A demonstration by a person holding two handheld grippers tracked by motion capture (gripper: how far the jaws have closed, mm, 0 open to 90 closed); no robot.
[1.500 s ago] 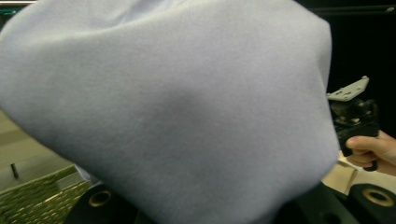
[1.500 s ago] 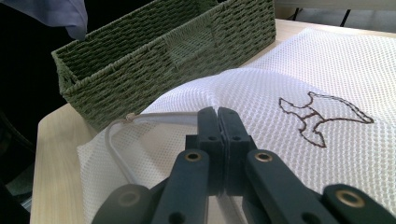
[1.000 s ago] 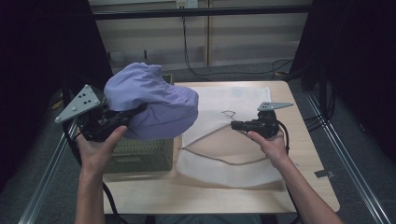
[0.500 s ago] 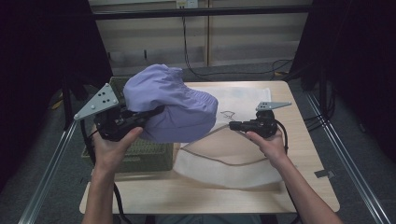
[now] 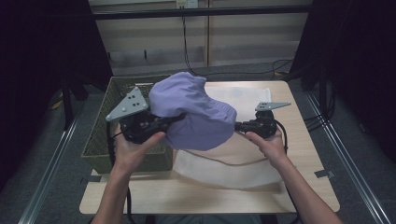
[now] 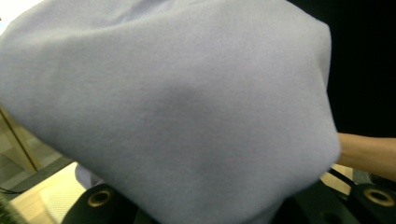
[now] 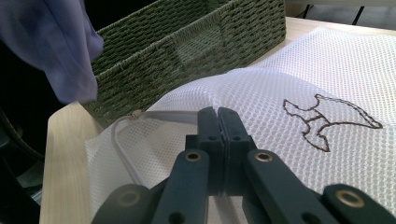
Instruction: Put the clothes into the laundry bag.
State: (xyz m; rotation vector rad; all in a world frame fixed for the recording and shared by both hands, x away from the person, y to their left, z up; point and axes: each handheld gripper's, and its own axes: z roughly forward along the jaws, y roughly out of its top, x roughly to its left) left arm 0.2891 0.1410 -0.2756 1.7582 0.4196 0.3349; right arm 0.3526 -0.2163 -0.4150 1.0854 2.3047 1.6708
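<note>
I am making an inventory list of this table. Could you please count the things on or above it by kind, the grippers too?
Purple garment: 1
White mesh laundry bag: 1
Green woven basket: 1
Grippers: 2, the left gripper and the right gripper
Total: 5

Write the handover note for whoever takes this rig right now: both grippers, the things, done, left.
Left gripper: shut on the purple garment, held up over the table beside the green basket.
Right gripper: jaws shut on the edge of the white mesh bag, lifting its zippered opening.
Done: garment picked up, bag mouth raised.
Left: likely feed the garment into the bag and zip it shut.
</note>
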